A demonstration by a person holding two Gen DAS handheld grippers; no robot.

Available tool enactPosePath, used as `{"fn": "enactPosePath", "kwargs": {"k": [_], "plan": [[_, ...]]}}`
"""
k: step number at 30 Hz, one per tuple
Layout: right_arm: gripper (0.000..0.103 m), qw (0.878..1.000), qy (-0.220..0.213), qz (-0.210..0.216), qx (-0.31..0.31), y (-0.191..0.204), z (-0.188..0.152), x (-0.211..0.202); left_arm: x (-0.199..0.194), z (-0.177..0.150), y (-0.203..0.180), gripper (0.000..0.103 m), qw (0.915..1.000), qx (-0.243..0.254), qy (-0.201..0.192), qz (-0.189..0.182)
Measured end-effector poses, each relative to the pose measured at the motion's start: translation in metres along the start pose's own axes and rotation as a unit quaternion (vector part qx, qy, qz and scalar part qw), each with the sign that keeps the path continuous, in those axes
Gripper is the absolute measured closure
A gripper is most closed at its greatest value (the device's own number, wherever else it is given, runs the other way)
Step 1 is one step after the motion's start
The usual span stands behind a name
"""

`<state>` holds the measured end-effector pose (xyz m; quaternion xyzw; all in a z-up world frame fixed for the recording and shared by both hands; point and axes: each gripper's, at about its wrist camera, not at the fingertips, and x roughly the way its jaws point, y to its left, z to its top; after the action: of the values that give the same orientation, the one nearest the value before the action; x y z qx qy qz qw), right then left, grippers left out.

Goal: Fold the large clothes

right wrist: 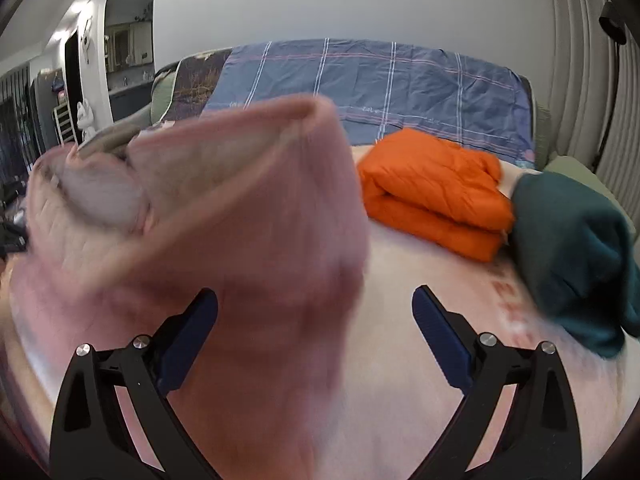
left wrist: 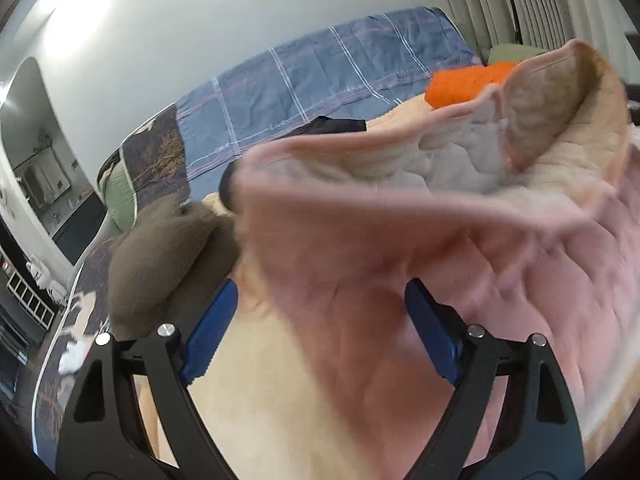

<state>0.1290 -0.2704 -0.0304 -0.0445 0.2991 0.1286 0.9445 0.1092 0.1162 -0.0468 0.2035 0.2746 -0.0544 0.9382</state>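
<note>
A large pink quilted garment with pale lining (left wrist: 400,208) fills the left wrist view, blurred and bunched up in the air over the bed. My left gripper (left wrist: 320,316) is open, its blue pads wide apart, with the pink cloth draped between and in front of them. In the right wrist view the same pink garment (right wrist: 224,216) hangs at the left and centre, blurred. My right gripper (right wrist: 316,320) is open too; cloth lies over its left finger (right wrist: 188,336), and the right finger (right wrist: 440,340) is bare.
A folded orange jacket (right wrist: 436,196) and a dark green garment (right wrist: 576,252) lie on the bed at the right. A brown garment (left wrist: 160,256) lies at the left. A blue plaid cover (right wrist: 380,84) lies against the wall behind. Curtains (right wrist: 592,80) hang at the right.
</note>
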Motion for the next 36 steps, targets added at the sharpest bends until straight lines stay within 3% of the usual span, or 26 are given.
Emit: {"fn": "enactPosePath", "kwargs": {"k": [2,4,6,7,8,10,11,15,20,22,24,25,27,31,34,36], "plan": [[0.005,0.999,0.007,0.006,0.049,-0.013,0.019,0.021,0.022,0.016,0.007,0.016,0.9996,-0.026,0.005,-0.007],[0.009,0.995,0.023,0.019,0.093,-0.025,0.029,0.038,0.041,0.028,0.022,0.016,0.9954,-0.081,0.017,-0.048],[0.033,0.990,0.055,0.039,0.123,-0.033,0.033,0.057,0.053,0.031,0.034,0.029,0.9901,-0.115,0.028,-0.076],[0.051,0.988,0.073,0.043,0.132,-0.034,0.033,0.065,0.064,0.030,0.040,0.047,0.9855,-0.134,0.050,-0.092],[0.061,0.985,0.087,0.044,0.140,-0.036,0.030,0.071,0.074,0.026,0.043,0.063,0.9810,-0.150,0.069,-0.102],[0.070,0.983,0.097,0.045,0.151,-0.039,0.024,0.080,0.089,0.014,0.052,0.072,0.9692,-0.189,0.094,-0.127],[0.076,0.981,0.097,0.047,0.160,-0.042,0.022,0.081,0.090,0.010,0.054,0.073,0.9674,-0.196,0.092,-0.132],[0.093,0.975,0.060,0.064,0.205,-0.054,0.016,0.065,0.070,-0.005,0.046,0.083,0.9719,-0.191,0.072,-0.118],[0.094,0.982,0.014,0.050,0.179,-0.040,0.027,0.046,0.041,0.000,0.046,0.089,0.9769,-0.198,0.035,-0.070],[0.094,0.983,0.030,0.033,0.176,-0.040,0.026,0.057,0.044,-0.002,0.048,0.089,0.9779,-0.199,0.040,-0.049],[0.093,0.984,0.059,0.002,0.168,-0.041,0.018,0.077,0.062,-0.008,0.037,0.088,0.9828,-0.170,0.066,-0.029],[0.091,0.984,0.079,-0.014,0.158,-0.039,0.013,0.089,0.075,-0.013,0.026,0.088,0.9852,-0.150,0.082,-0.016],[0.087,0.983,0.098,-0.037,0.148,-0.035,0.003,0.098,0.081,-0.015,0.010,0.088,0.9901,-0.115,0.079,0.015],[0.060,0.983,0.086,-0.084,0.138,-0.032,0.010,0.078,0.067,-0.011,0.020,0.078,0.9884,-0.127,0.080,0.024],[0.054,0.985,0.054,-0.112,0.121,-0.023,0.017,0.050,0.040,0.001,0.029,0.075,0.9869,-0.149,0.053,0.029],[0.054,0.988,0.014,-0.110,0.105,-0.008,0.026,0.028,0.015,0.018,0.031,0.075,0.9870,-0.156,0.011,0.037]]}}
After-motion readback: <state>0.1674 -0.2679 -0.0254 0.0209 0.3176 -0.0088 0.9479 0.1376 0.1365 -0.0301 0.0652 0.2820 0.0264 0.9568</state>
